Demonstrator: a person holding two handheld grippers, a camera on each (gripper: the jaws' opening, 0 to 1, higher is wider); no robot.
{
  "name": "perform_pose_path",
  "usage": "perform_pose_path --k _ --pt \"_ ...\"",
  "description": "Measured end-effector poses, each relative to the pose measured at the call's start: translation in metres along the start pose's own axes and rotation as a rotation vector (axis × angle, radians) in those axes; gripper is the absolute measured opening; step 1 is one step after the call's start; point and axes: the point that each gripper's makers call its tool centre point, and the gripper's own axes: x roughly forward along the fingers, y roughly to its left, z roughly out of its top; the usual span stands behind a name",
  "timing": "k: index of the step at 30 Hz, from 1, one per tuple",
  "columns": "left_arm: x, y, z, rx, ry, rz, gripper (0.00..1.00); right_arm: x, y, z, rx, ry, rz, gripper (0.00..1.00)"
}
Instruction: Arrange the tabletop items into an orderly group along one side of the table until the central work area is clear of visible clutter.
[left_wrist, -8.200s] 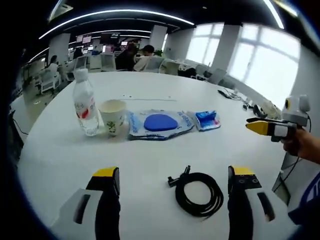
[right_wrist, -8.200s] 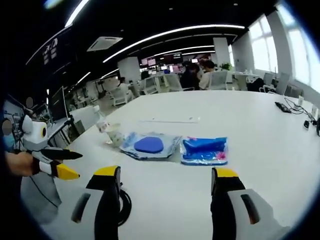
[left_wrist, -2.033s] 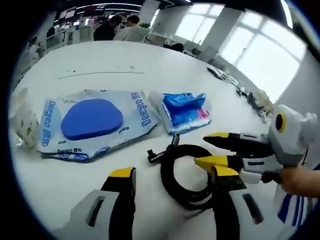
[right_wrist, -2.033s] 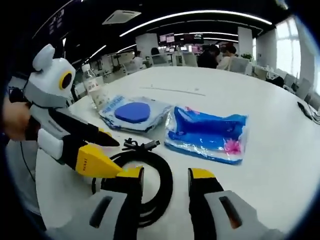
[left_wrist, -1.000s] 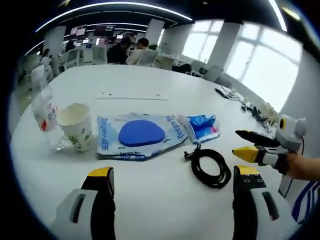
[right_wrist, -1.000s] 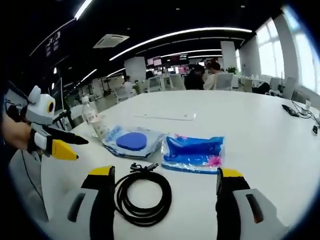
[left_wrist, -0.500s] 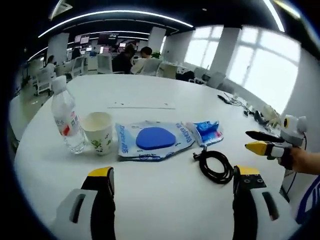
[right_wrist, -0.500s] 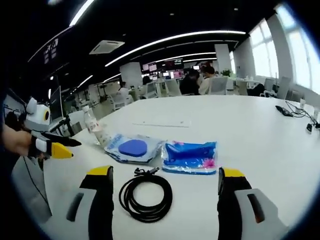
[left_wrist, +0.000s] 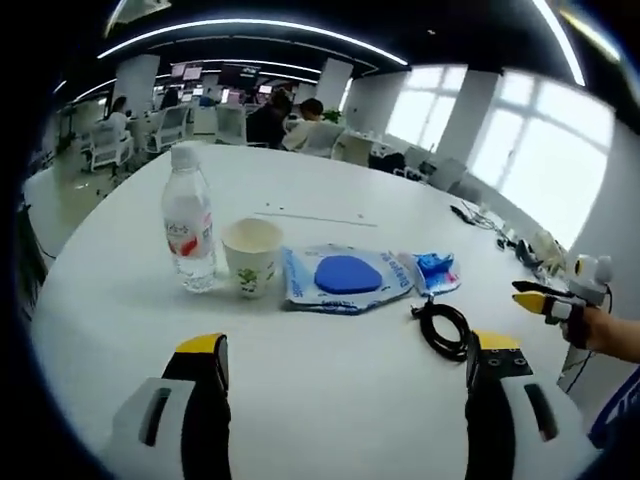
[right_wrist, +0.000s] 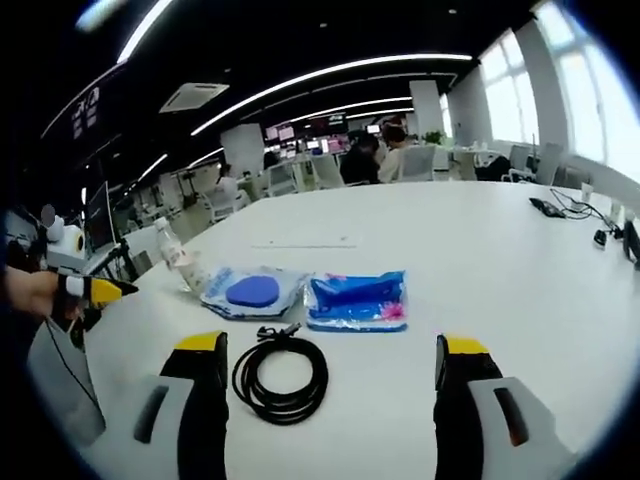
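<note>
On the white round table (left_wrist: 330, 380), the items sit in a loose row. In the left gripper view, a clear water bottle (left_wrist: 189, 232) stands upright at the left end, a paper cup (left_wrist: 251, 257) just beside it, then a flat wet-wipes pack (left_wrist: 345, 277) with a blue oval lid, then a small blue tissue packet (left_wrist: 436, 272) touching the pack's far edge. A coiled black cable (left_wrist: 444, 327) lies a little nearer the camera than the tissue packet, close to the table's right edge. Bare white tabletop stretches wide in front of the row and behind it.

The left gripper (left_wrist: 345, 350) hangs over the near table, jaws wide apart and holding nothing. The right gripper (right_wrist: 330, 350) likewise has its jaws spread wide and bare; the cable (right_wrist: 281, 378) lies between them in the right gripper view, with the tissue packet (right_wrist: 357, 299) and wipes pack (right_wrist: 252, 292) just beyond, and open surface runs off to the right. Office chairs and seated people fill the room behind.
</note>
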Motion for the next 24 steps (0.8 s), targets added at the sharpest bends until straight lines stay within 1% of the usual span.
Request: perform_pose_path --k 3,5,6,9,11,12,14,18,21,24 --pt "-0.007 0.005 -0.002 -0.008 0.006 0.009 0.96 -0.008 0.001 0.001 0.016 -0.011 -0.008 0.84" --pt "-0.01 0.005 -0.005 -0.008 0.009 0.009 0.96 -0.011 0.001 0.002 0.021 -0.019 -0.016 0.84" --pt "-0.01 0.009 -0.006 -0.009 0.012 0.01 0.96 -0.012 0.001 0.003 0.025 -0.026 -0.017 0.85" --pt "-0.014 0.014 -0.008 -0.019 0.026 0.008 0.96 -0.013 0.001 0.004 0.032 -0.021 -0.019 0.86" --pt "-0.018 0.015 -0.006 -0.02 0.022 0.006 0.96 -0.015 0.006 0.006 0.011 -0.015 -0.007 0.89" --pt "-0.02 0.017 -0.002 -0.01 0.008 0.01 0.96 -0.017 0.009 0.007 0.0 -0.012 -0.003 0.89" --pt "-0.024 0.016 0.004 0.032 -0.009 0.003 0.96 -0.019 0.012 0.008 -0.006 -0.01 0.004 0.9" --pt "-0.032 0.017 0.008 0.056 -0.009 -0.008 0.96 -0.025 0.015 0.012 -0.001 -0.018 -0.002 0.9" --pt "-0.04 0.017 0.007 0.079 -0.004 -0.024 0.96 -0.034 0.017 0.013 0.01 -0.034 -0.016 0.91" --pt "-0.048 0.022 0.007 0.071 -0.009 -0.032 0.96 -0.04 0.019 0.009 0.012 -0.035 -0.031 0.92"
